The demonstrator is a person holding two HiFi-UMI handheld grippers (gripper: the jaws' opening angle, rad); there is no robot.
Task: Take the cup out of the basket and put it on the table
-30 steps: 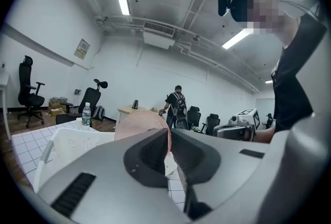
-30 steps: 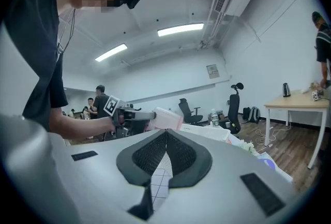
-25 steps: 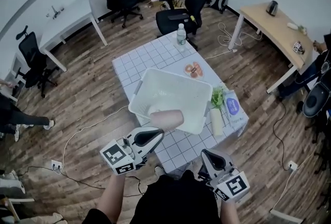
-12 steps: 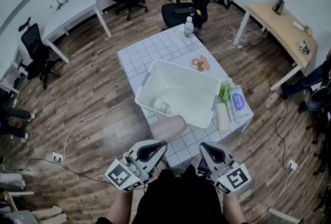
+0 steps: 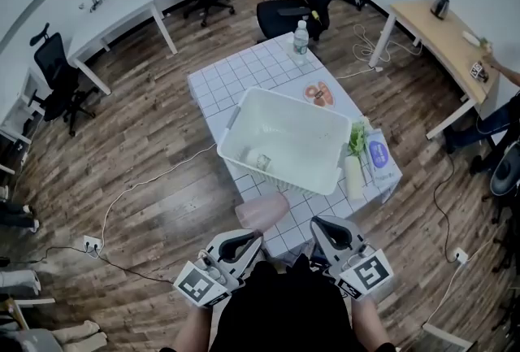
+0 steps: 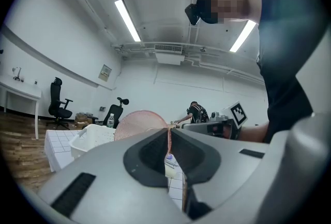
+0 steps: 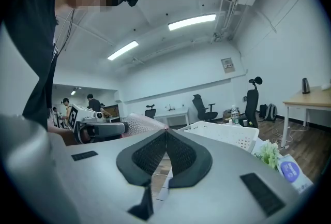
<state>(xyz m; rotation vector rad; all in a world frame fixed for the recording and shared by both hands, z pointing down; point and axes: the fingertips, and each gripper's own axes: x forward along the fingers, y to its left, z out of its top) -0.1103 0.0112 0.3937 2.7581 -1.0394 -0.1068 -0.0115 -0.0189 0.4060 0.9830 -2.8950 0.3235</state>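
At the near edge of the table, towards its left corner in the head view, I note the pink textured cup. It is out of the basket and sits just on my side of the basket's front wall. The cup lies on its side with its mouth towards me. I cannot tell whether it touches the tabletop or hangs just over it.

Left gripper: clenched on the cup. In the left gripper view the jaws almost meet, with a thin pink strip of the cup's wall pinched between them. The cup's rounded body bulges up past the left-hand jaw. The gripper points level.

Right gripper: clenched, with nothing in it. In the right gripper view the pads meet in a single seam. It sits just beside the left gripper, apart from the cup.

Basket: white, with perforated walls, upright on the middle of the table. A small object lies on its floor near the front, too small for me to identify.

Other items: a water bottle stands upright at the far end. Leafy greens and a blue-purple packet lie to the right of the basket.
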